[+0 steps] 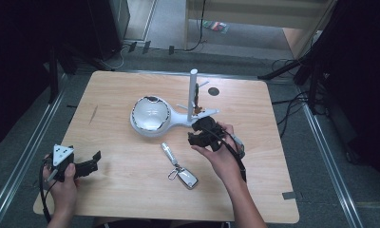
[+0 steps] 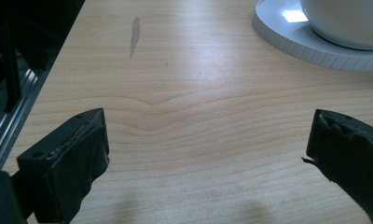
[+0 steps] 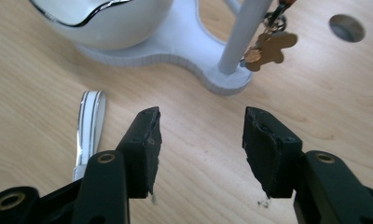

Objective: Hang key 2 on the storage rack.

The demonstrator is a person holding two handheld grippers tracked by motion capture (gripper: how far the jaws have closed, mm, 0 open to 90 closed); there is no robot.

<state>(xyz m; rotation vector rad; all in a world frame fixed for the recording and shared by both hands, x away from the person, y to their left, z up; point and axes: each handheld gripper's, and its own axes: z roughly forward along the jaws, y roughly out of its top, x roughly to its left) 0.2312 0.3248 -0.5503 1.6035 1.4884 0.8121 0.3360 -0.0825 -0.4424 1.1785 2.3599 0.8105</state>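
A white stand [image 1: 178,119] carries a glossy bowl [image 1: 150,114] and an upright pole [image 1: 193,95] with pegs. A brown figure-shaped charm [image 3: 268,49] hangs on a key ring against the pole, just above the stand's base [image 3: 184,42]. A car key fob [image 1: 186,177] joined to a silver bar [image 1: 167,152] lies on the table in front of the stand. My right gripper [image 1: 194,133] [image 3: 201,135] is open just in front of the pole's foot, nothing between its jaws; the silver bar [image 3: 89,126] lies to its left. My left gripper [image 1: 94,162] [image 2: 208,144] rests wide open at the front left, empty.
The wooden table [image 1: 121,190] has a round hole [image 1: 213,91] near its far edge, behind the pole. A metal rail [image 1: 22,156] runs along the floor on the left. The stand's ribbed rim [image 2: 310,49] lies ahead and right of the left gripper.
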